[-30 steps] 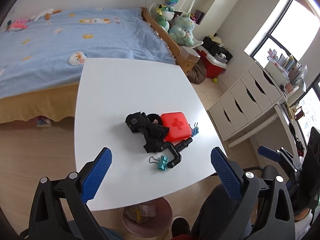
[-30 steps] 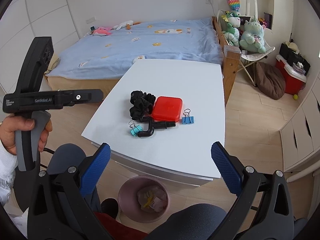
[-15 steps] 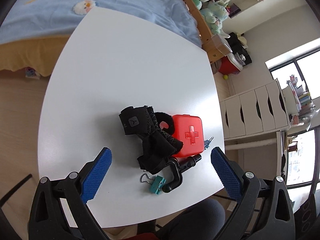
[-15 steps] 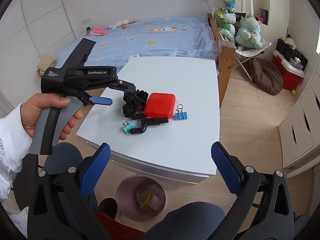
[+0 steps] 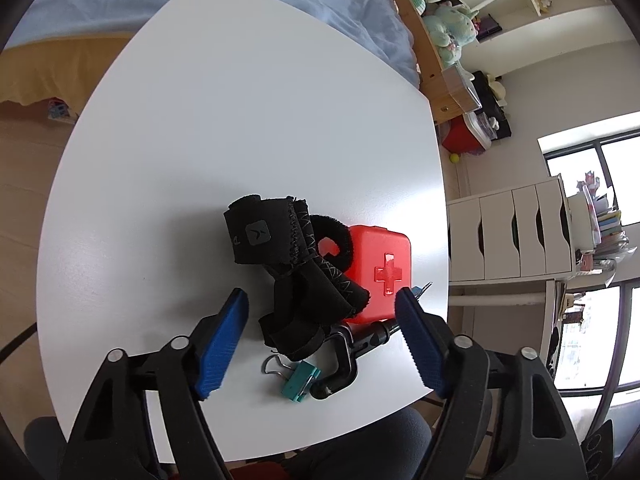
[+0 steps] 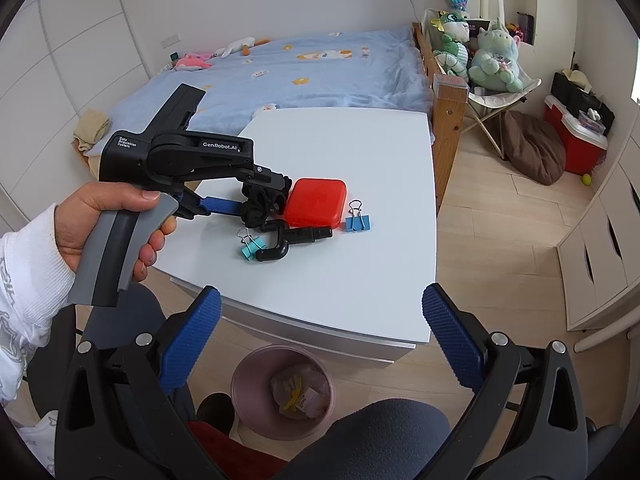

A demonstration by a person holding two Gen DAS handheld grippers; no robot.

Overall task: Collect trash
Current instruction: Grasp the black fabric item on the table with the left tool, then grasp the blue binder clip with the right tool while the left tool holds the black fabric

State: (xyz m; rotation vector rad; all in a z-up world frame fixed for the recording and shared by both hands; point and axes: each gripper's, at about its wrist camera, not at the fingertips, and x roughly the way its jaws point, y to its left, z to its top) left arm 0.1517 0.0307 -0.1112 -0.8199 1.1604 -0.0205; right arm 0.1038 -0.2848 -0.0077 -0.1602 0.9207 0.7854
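Heaped on the white table (image 5: 248, 128) against the near-left side of the red first-aid box (image 5: 380, 272): crumpled black fabric strap (image 5: 304, 280), apparently the trash being gone for, with the pink bin (image 6: 282, 392) on the floor below that box. Left gripper (image 5: 320, 336) pitched steeply down, straddling the strap's near end, jaws closing but pads not yet pressing. Right gripper (image 6: 320, 340) parked spread and empty, back off the table's near edge.

A white table (image 6: 360, 152) is being occupied near its front edge by a black fabric strap (image 5: 296, 264), a red first-aid box (image 5: 380, 264), a black clamp (image 6: 280, 240), a teal binder clip (image 6: 250, 246) and a blue binder clip (image 6: 357, 222).
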